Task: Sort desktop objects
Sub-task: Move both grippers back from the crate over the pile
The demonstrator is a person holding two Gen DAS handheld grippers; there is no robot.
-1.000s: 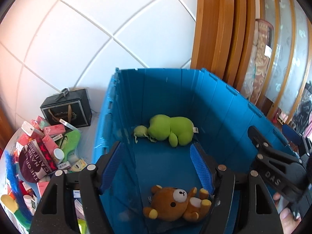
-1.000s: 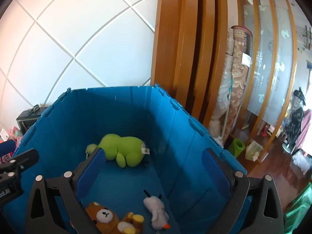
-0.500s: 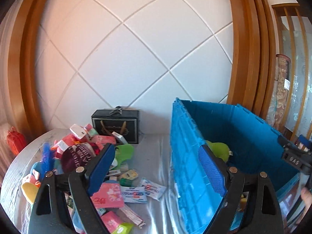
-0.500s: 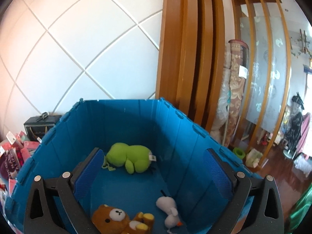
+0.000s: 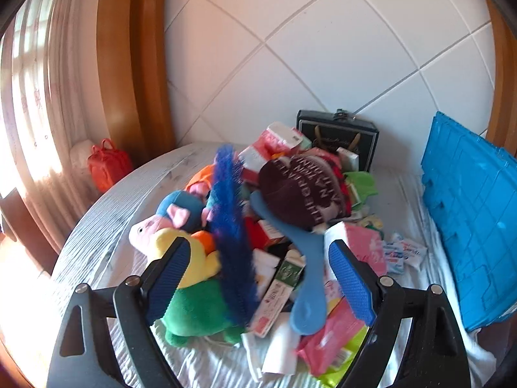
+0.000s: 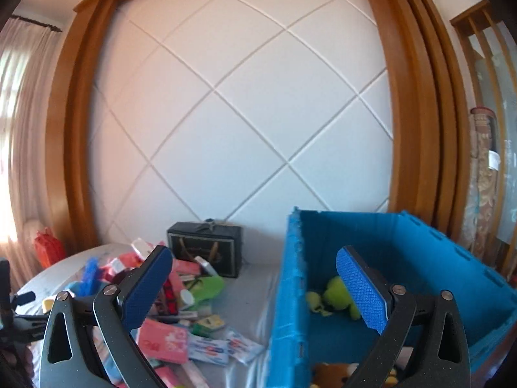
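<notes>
A heap of mixed objects lies on the white-clothed round table (image 5: pixel 106 226). It includes a blue fringed duster (image 5: pixel 229 226), a maroon lettered cap (image 5: pixel 297 190), a blue paddle brush (image 5: pixel 307 278), a yellow and green plush (image 5: pixel 194 307), a pink pig plush (image 5: pixel 145 229) and pink packets (image 5: pixel 365 245). My left gripper (image 5: pixel 258 245) hangs open just above the heap, with the duster and brush below its gap. My right gripper (image 6: pixel 253 252) is open and empty above the left wall of the blue crate (image 6: pixel 404 245). A green plush (image 6: pixel 336 294) and a brown bear (image 6: pixel 332 371) lie inside the crate.
A black gift box (image 5: pixel 339 135) stands against the white tiled wall behind the heap. A red bag (image 5: pixel 108 165) sits past the table's far left edge. The crate (image 5: pixel 468 226) stands on the table's right side. Wooden frames flank the wall. A curtain hangs at the left.
My left gripper swung left from inside the crate to over the heap, and its jaws widened. My right gripper rose and turned left, from looking into the crate to straddling its left wall.
</notes>
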